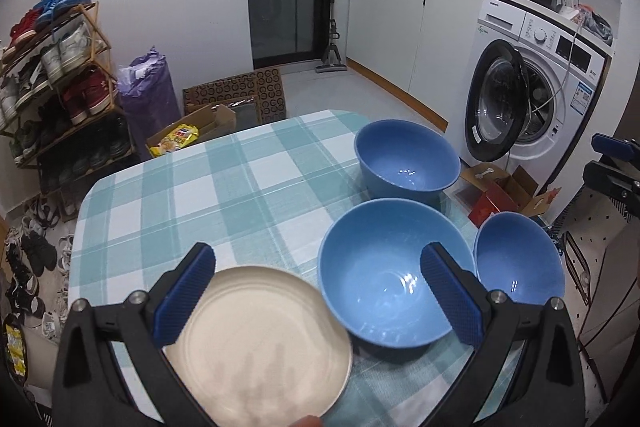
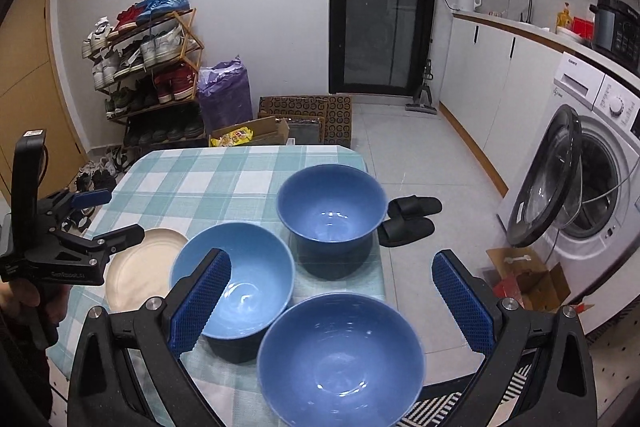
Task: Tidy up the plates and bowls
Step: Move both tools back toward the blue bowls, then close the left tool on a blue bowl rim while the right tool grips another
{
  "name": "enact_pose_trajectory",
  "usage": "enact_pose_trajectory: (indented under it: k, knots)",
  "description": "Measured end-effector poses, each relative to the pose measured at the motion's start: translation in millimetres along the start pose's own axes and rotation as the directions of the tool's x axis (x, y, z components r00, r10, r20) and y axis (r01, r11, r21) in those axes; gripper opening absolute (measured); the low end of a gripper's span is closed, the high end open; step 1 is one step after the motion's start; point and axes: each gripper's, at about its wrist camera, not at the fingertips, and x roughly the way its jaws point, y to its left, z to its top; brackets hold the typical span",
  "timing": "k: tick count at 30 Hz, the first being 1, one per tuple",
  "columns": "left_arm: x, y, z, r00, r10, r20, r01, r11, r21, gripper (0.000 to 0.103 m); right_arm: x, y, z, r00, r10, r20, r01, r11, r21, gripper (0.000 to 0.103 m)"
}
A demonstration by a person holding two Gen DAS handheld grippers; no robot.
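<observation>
Three blue bowls stand on the checked tablecloth: a far bowl, a middle bowl and a near right bowl. A cream plate lies at the near left. My left gripper is open above the plate and the middle bowl; it also shows in the right wrist view. My right gripper is open and empty above the near bowl and the middle bowl.
The table ends close behind the far bowl. A washing machine with its door open stands to the right. Cardboard boxes, black slippers and a shoe rack are on the floor around the table.
</observation>
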Motion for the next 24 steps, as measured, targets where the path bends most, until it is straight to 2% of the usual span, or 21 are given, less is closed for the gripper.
enact_pose_trajectory:
  k: [10,24]
  knots:
    - [53.1,-10.6,39.2,0.999,-0.017,-0.037,0.017,1.0,0.007,0.103,54.7,-36.5,14.4,0.997,-0.001,-0.072,0.004,0.999,0.052,0.103]
    - [132.0,-25.6,73.6,0.995,-0.017,-0.098,0.02,0.999,0.037,0.103,130.7,-75.0,33.5,0.992,0.02,-0.124,0.0,0.987,0.16,0.102]
